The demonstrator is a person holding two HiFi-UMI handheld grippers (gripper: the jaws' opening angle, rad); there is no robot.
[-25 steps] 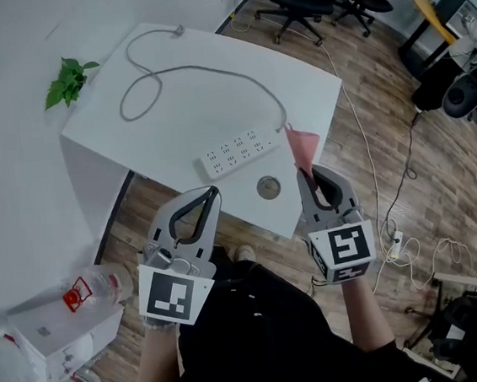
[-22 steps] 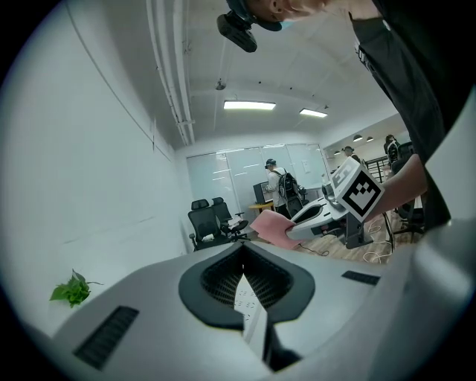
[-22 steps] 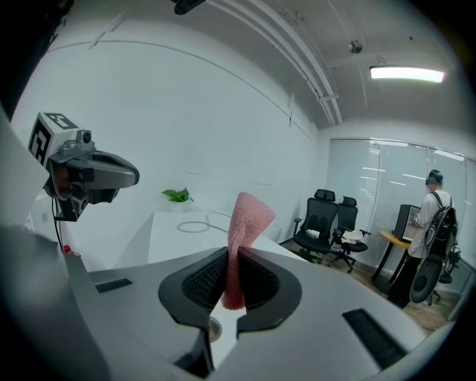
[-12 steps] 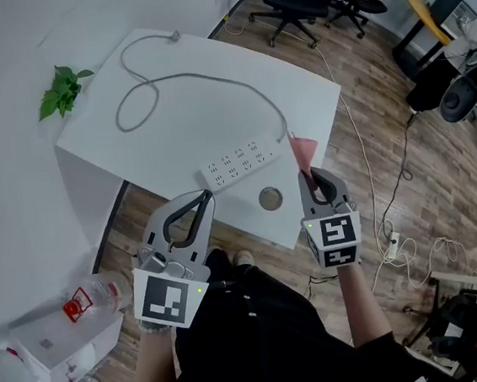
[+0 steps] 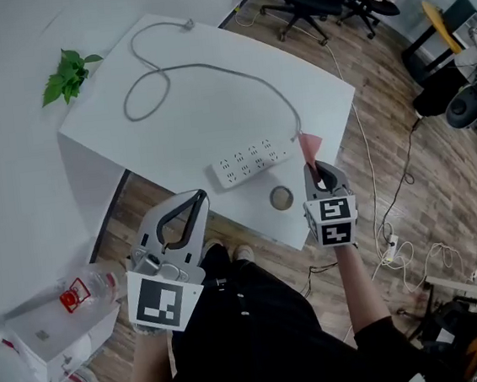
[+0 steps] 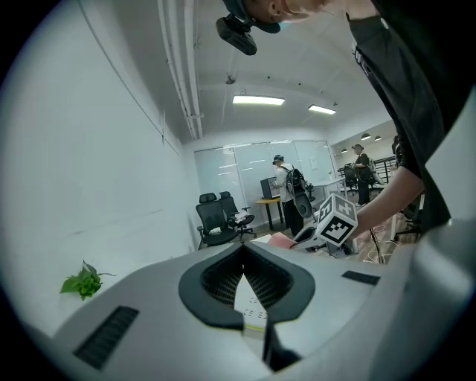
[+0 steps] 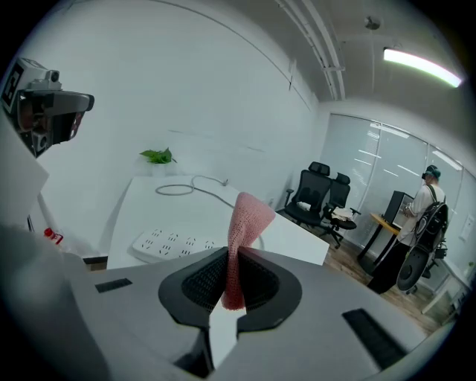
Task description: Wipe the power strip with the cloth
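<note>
right gripper [image 5: 314,169] — jaws clenched on pink cloth [image 5: 309,145], held upright near white power strip [image 5: 252,159] lying on desk [image 5: 204,105]. left gripper [image 5: 197,197] — jaws together, nothing between them.

Grey left tongs [image 5: 198,196] and right tongs [image 5: 313,168] bear marker cubes [image 5: 333,221]; top [image 5: 261,328] seemingly black.

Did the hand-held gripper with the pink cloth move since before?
Yes. The right hand-held gripper carried the pink cloth forward, nearer the white power strip.
</note>
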